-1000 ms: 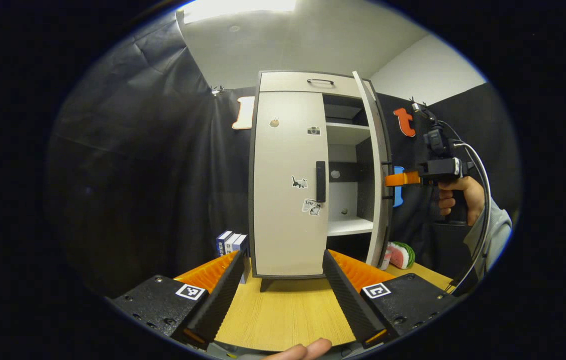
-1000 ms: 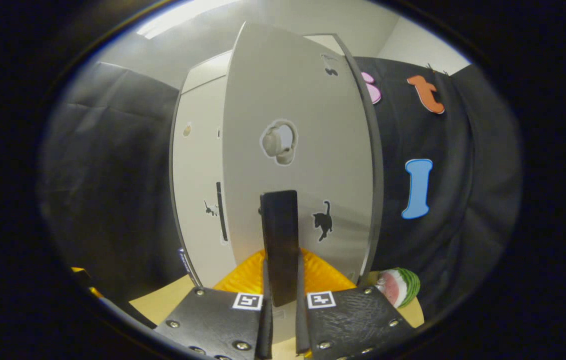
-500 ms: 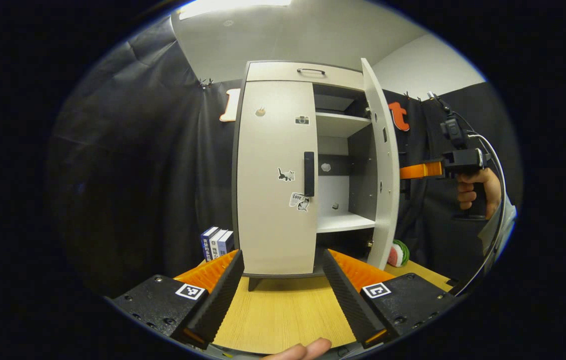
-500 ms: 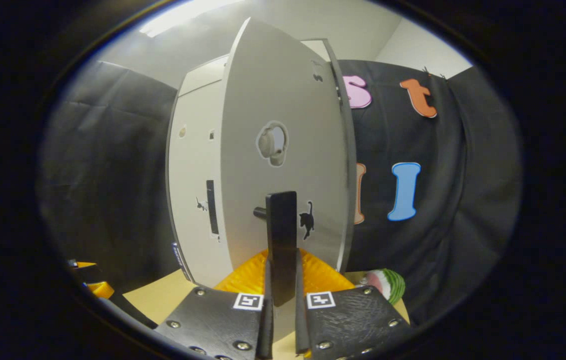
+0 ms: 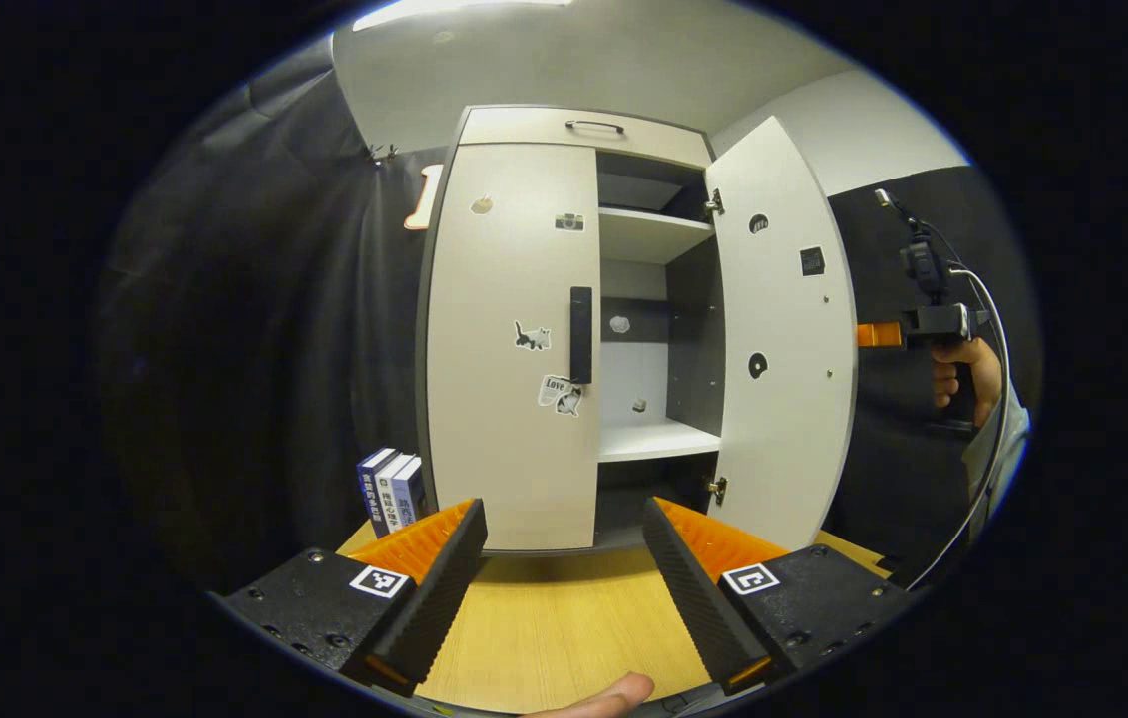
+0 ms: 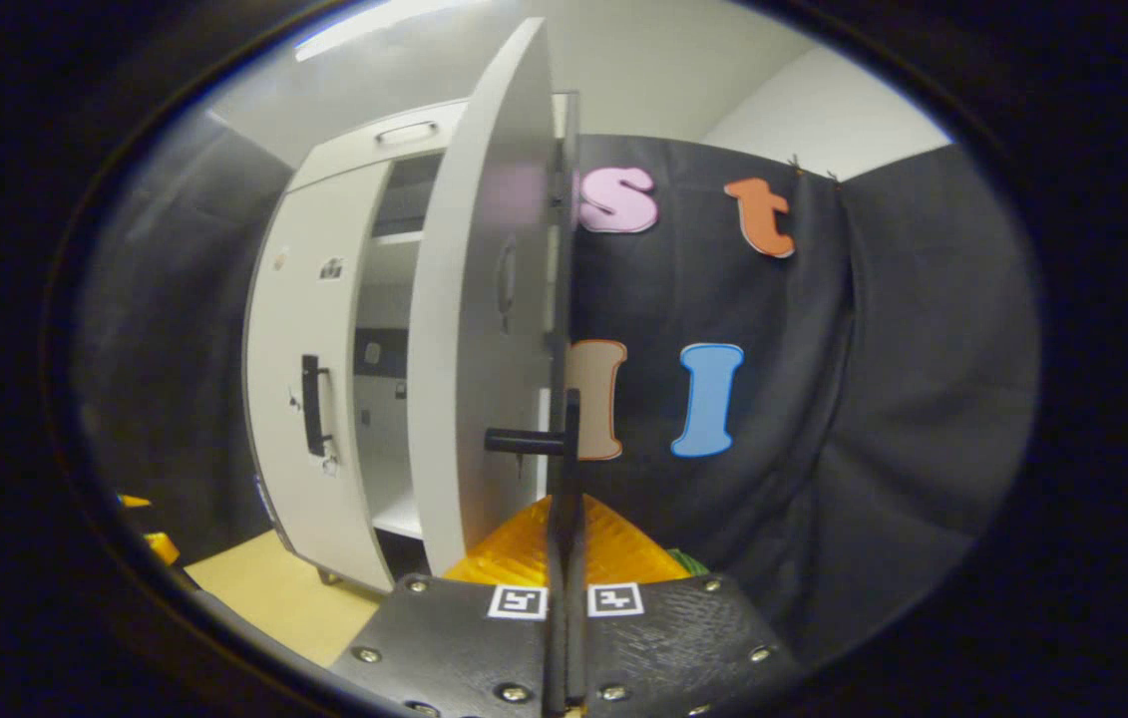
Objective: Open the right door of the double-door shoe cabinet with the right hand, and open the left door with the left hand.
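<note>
Step in hand: right door (image 5: 781,329) swung wide, its handle (image 6: 564,469) pinched in the closed right gripper (image 6: 564,608). Left gripper (image 5: 564,558): spread wide, empty. Left door (image 5: 509,349) shut, ahead. Next: advance, clamp its handle (image 5: 580,334).

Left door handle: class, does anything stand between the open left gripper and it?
Nothing visible does. The left gripper faces the left door handle across bare tabletop; the books stand off to the side.
</note>
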A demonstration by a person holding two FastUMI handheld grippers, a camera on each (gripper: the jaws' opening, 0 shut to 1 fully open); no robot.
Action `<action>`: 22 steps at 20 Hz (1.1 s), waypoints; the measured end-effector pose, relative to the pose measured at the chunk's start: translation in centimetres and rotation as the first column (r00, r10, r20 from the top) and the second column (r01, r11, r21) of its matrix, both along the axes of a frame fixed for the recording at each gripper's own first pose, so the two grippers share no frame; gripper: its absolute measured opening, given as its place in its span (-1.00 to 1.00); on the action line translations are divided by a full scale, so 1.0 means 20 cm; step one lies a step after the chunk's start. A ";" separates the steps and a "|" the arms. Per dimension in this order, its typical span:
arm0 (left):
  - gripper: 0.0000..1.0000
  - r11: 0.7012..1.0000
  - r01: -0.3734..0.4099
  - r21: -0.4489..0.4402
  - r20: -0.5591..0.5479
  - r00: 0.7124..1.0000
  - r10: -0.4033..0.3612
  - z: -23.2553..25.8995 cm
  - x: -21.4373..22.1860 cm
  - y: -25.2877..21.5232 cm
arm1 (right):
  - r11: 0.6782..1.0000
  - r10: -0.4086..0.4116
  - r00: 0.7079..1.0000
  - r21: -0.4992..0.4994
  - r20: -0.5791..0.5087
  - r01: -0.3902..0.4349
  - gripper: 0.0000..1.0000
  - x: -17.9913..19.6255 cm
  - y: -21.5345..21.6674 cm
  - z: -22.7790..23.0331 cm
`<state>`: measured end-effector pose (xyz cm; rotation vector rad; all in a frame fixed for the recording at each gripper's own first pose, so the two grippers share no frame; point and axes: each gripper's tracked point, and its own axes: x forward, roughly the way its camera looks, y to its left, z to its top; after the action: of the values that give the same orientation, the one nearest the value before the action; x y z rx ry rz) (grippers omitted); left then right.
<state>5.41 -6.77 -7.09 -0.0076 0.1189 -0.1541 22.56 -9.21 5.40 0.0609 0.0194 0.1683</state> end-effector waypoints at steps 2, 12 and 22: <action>0.97 1.000 -0.002 0.011 -0.010 1.000 0.002 -0.02 0.03 -0.02 | 0.994 0.077 0.997 0.084 -0.021 -0.075 -0.96 0.00 0.04 -0.01; 0.97 0.999 -0.038 -0.008 -0.062 0.997 0.037 -0.06 0.29 0.00 | 0.996 0.073 0.997 -0.042 -0.023 -0.074 -0.96 -0.09 0.02 -0.04; 0.91 0.995 0.032 -0.094 -0.023 0.999 -0.034 0.11 0.81 -0.11 | 0.996 -0.077 0.991 -0.034 0.110 0.082 1.00 -0.62 -0.11 -0.18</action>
<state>21.57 -9.05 -4.83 -0.1008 0.1367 -0.1925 10.06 -11.47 1.76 0.0143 -0.0884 0.0912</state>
